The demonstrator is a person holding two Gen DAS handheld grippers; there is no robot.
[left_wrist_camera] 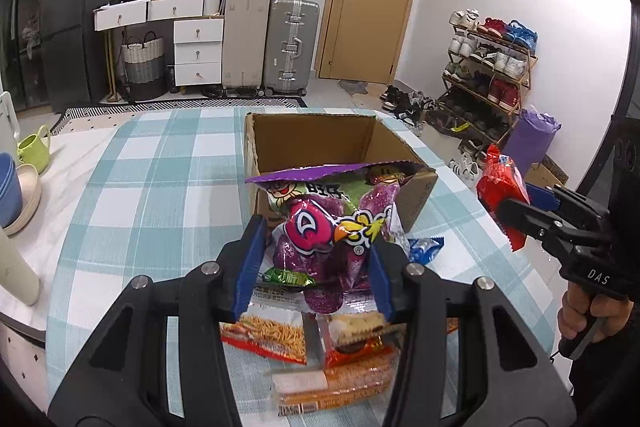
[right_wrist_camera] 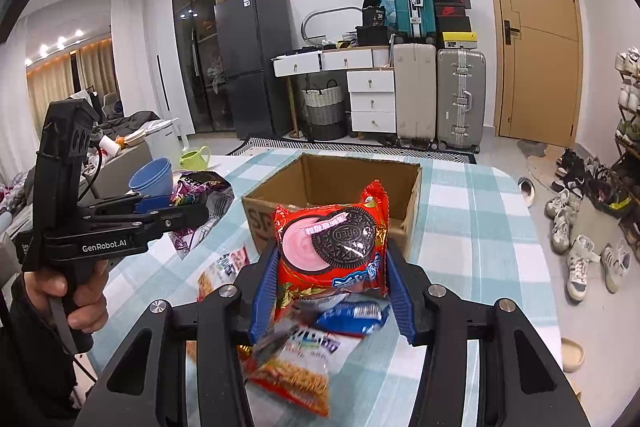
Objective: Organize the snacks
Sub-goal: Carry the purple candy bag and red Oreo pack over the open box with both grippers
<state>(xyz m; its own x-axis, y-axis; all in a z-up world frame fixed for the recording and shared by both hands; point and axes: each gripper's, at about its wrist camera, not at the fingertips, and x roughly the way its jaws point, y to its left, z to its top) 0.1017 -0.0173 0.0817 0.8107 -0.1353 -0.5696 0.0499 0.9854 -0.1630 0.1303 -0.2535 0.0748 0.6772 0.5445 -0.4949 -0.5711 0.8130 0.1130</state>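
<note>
Both grippers hold packets above the bench: left gripper [left_wrist_camera: 316,263] clamps the purple snack bag [left_wrist_camera: 328,227], right gripper [right_wrist_camera: 332,283] the red Oreo pack [right_wrist_camera: 334,239], each with the open cardboard box [right_wrist_camera: 340,179] lying just beyond it, the left seemingly nearer.

Checked table [left_wrist_camera: 160,163]: cardboard box [left_wrist_camera: 320,143], snack packets [left_wrist_camera: 280,339]
</note>
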